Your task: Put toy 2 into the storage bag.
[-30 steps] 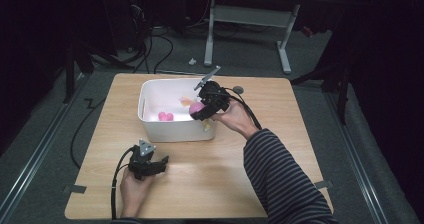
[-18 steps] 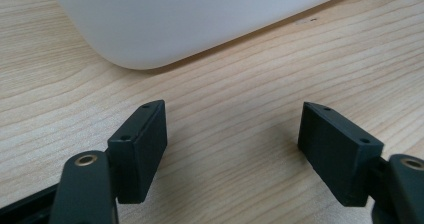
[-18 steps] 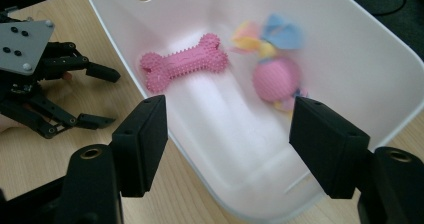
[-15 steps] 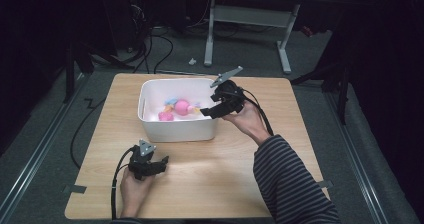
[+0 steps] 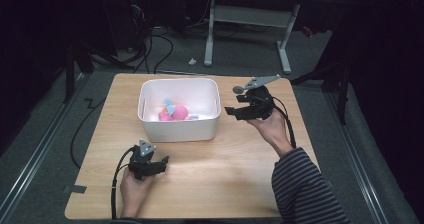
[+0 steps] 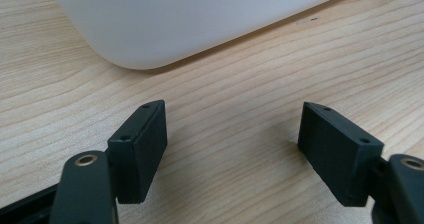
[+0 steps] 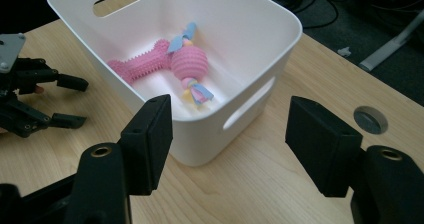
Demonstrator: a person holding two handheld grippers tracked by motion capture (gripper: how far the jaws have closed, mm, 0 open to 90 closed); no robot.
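Right gripper (image 5: 231, 110): jaws closing, nothing held, beside bin (image 5: 210, 126) | pink bone toy (image 7: 142, 64): judged light, rubbery, best gripped mid-shaft | left gripper (image 5: 162, 162): unclenched, empty

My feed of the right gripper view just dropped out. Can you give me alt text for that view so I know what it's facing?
A white bin on a wooden table holds a pink bone toy and a pink ball toy with blue and yellow cloth tails. The right gripper, jaws apart with nothing between them, points at the bin's near corner; the left gripper rests at far left.
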